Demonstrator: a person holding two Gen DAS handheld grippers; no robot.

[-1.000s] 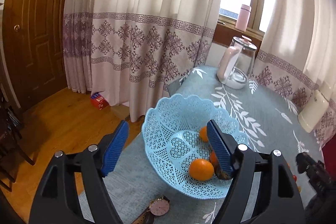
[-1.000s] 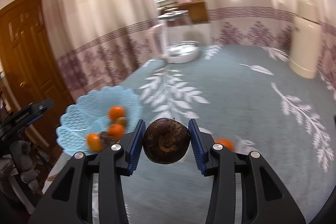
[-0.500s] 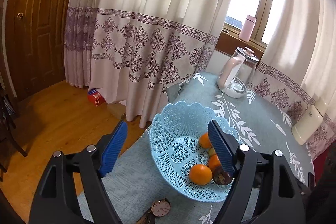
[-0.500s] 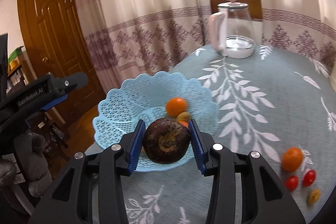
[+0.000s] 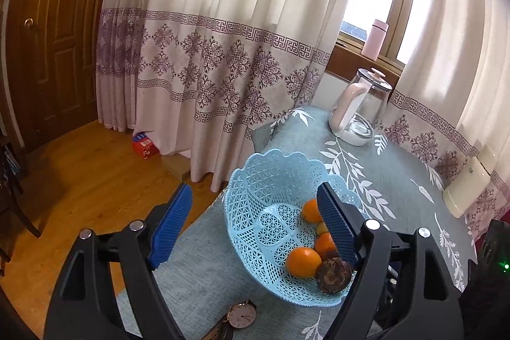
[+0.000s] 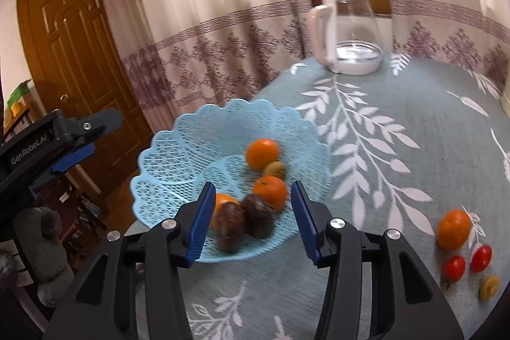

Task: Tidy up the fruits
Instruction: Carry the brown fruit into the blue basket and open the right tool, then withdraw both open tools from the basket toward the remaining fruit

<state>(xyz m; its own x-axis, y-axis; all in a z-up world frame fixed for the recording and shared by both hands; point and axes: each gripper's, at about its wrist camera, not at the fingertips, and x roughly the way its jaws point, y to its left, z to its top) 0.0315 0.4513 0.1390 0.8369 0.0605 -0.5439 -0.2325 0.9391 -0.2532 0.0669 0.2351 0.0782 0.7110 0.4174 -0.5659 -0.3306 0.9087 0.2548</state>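
Observation:
A light blue lattice basket (image 6: pixel 223 117) stands near the table's left edge. Inside it lie three oranges (image 6: pixel 270 191), a small yellow-green fruit (image 6: pixel 274 169) and two dark brown round fruits (image 6: pixel 229 228), side by side at the near wall. My right gripper (image 6: pixel 251 212) hangs open just above those dark fruits, holding nothing. My left gripper (image 5: pixel 255 225) is open and empty, held above the basket (image 5: pixel 255 180) on its left side. From there I see an orange (image 5: pixel 302 257) and one dark fruit (image 5: pixel 334 274). Loose on the cloth to the right are an orange (image 6: pixel 454 228), two cherry tomatoes (image 6: pixel 454 267) and a small yellow fruit (image 6: pixel 489 287).
A glass kettle (image 6: pixel 347 34) stands at the table's far end, a cream flask (image 5: pixel 465 190) at the far right. A wristwatch (image 5: pixel 242 316) lies on the cloth just before the basket. Curtains hang close behind the table; the wooden floor drops away on the left.
My right gripper has opened and let go of the dark brown fruit, which now lies in the basket beside the other dark one. The left gripper stays open, pulled back slightly.

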